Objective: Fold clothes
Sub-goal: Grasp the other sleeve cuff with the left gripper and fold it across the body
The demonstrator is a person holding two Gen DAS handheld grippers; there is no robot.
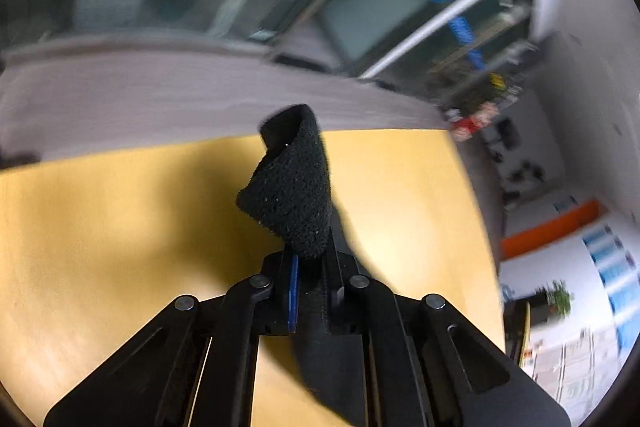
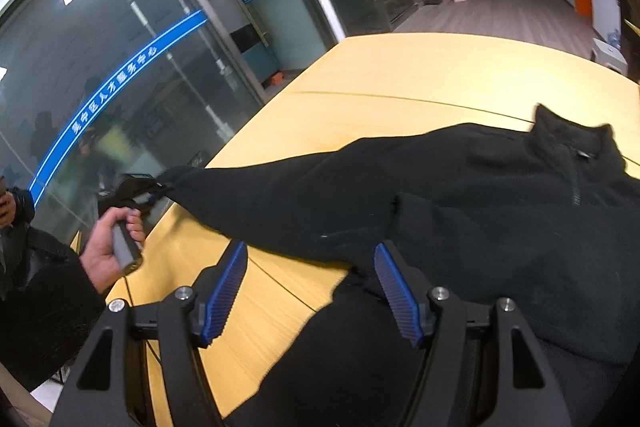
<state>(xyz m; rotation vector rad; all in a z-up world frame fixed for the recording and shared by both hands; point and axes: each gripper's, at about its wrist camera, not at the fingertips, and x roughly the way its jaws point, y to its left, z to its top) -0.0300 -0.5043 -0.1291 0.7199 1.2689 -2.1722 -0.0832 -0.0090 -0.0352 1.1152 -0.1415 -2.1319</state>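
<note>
Item one: a black fleece jacket (image 2: 460,195) with a stand-up collar (image 2: 568,135) and a short front zip (image 2: 576,183), lying front-up on the yellow wooden table (image 2: 400,79), largely spread out with some bunching along its near edge. Item two: the jacket's sleeve (image 2: 248,195), stretched away from the body toward the table's edge nearest the glass partition (image 2: 120,67). Item three: our left gripper (image 1: 306,263), jaws pressed together on the sleeve cuff (image 1: 292,187), which stands up from between the fingers as a curled roll of fleece; in the right wrist view the same gripper (image 2: 140,187) shows at the sleeve's far end, held in our left hand (image 2: 108,243) just off the table's edge. Item four: our right gripper (image 2: 310,287), jaws spread wide with nothing between the blue ribbed pads (image 2: 228,287), poised over the jacket's near edge where dark cloth laps toward us. Status, as we judge it: the task is at an early stage. The jacket is laid out and one sleeve is drawn taut, but we see no completed fold; the sleeves remain to be brought across the body, and the body itself remains to be folded.
</note>
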